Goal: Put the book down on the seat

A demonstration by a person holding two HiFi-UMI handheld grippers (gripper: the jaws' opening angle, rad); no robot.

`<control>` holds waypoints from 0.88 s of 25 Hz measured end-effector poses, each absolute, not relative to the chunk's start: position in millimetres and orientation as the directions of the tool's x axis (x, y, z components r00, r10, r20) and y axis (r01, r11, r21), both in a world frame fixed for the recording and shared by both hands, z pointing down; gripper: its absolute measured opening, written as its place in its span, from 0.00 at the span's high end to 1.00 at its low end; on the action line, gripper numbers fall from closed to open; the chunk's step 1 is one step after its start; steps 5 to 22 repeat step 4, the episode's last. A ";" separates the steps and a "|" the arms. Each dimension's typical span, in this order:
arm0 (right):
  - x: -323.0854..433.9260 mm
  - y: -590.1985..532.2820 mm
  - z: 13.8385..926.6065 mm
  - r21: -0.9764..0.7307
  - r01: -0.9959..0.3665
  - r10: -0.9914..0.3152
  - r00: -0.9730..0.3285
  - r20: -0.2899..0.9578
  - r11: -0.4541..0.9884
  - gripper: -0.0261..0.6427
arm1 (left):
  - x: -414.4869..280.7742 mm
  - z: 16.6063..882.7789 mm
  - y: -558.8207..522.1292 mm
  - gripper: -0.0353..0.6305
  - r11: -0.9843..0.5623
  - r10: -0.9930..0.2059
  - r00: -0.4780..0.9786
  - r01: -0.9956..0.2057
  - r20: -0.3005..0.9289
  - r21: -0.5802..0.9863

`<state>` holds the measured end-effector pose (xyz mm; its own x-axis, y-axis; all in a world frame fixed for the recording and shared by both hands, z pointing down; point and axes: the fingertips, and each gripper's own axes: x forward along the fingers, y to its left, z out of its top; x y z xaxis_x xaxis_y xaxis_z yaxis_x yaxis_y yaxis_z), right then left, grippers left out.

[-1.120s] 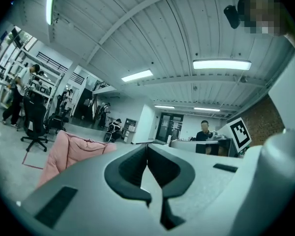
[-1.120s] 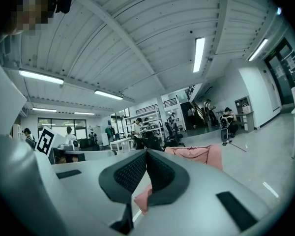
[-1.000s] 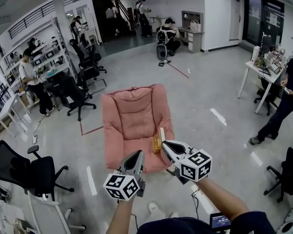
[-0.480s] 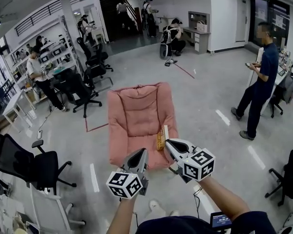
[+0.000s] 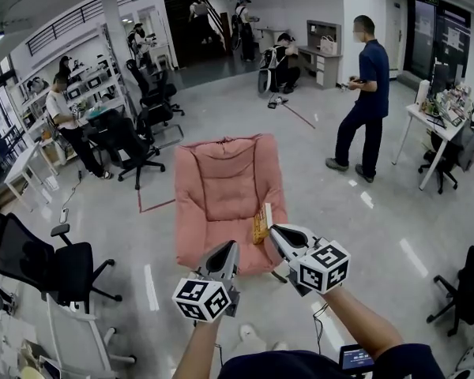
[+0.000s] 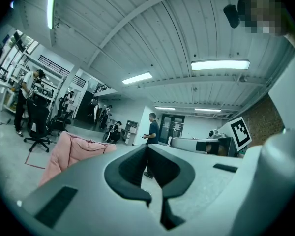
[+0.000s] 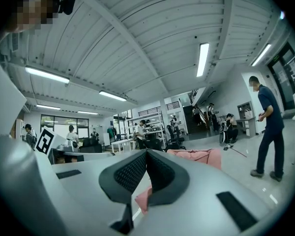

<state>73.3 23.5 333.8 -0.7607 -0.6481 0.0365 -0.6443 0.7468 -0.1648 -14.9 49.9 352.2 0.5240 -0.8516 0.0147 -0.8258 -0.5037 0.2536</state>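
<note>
A pink cushioned seat (image 5: 221, 188) stands on the grey floor in front of me. A thin yellow-and-white book (image 5: 259, 226) stands on edge at the seat's front right, right beside the tip of my right gripper (image 5: 273, 233). Whether they touch I cannot tell. The right gripper view shows the right gripper (image 7: 146, 152) with jaws shut and no book between them, the seat (image 7: 196, 156) beyond. My left gripper (image 5: 225, 249) hovers over the seat's front edge. In its own view the left gripper (image 6: 147, 147) has its jaws together and empty, the seat (image 6: 73, 149) to its left.
Black office chairs stand at the left (image 5: 43, 271) and behind the seat (image 5: 130, 144). A person in dark blue (image 5: 363, 93) stands at the back right near a white desk (image 5: 430, 121). Another chair (image 5: 466, 283) is at the right edge.
The person in dark blue has walked from the right edge toward the back middle. Both grippers and the book have hardly moved.
</note>
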 end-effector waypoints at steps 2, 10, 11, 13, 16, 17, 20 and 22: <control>72.8 23.3 334.6 -0.162 -0.644 -0.647 -0.761 0.037 0.748 0.93 | -14.8 353.7 50.4 0.94 -0.505 -0.851 0.525 -0.824 0.013 0.257; 72.5 22.5 335.3 -0.159 -0.644 -0.647 -0.762 0.039 0.749 0.93 | -14.4 355.2 50.7 0.94 -0.505 -0.851 0.526 -0.823 0.011 0.260; 72.5 22.5 335.3 -0.159 -0.644 -0.647 -0.762 0.039 0.749 0.93 | -14.4 355.2 50.7 0.94 -0.505 -0.851 0.526 -0.823 0.011 0.260; 72.5 22.5 335.3 -0.159 -0.644 -0.647 -0.762 0.039 0.749 0.93 | -14.4 355.2 50.7 0.94 -0.505 -0.851 0.526 -0.823 0.011 0.260; 72.5 22.5 335.3 -0.159 -0.644 -0.647 -0.762 0.039 0.749 0.93 | -14.4 355.2 50.7 0.94 -0.505 -0.851 0.526 -0.823 0.011 0.260; 72.5 22.5 335.3 -0.159 -0.644 -0.647 -0.762 0.039 0.749 0.93 | -14.4 355.2 50.7 0.94 -0.505 -0.851 0.526 -0.823 0.011 0.260; 72.5 22.5 335.3 -0.159 -0.644 -0.647 -0.762 0.039 0.749 0.93 | -14.4 355.2 50.7 0.94 -0.505 -0.851 0.526 -0.823 0.011 0.260; 72.5 22.5 335.3 -0.159 -0.644 -0.647 -0.762 0.039 0.749 0.93 | -14.4 355.2 50.7 0.94 -0.505 -0.851 0.526 -0.823 0.011 0.260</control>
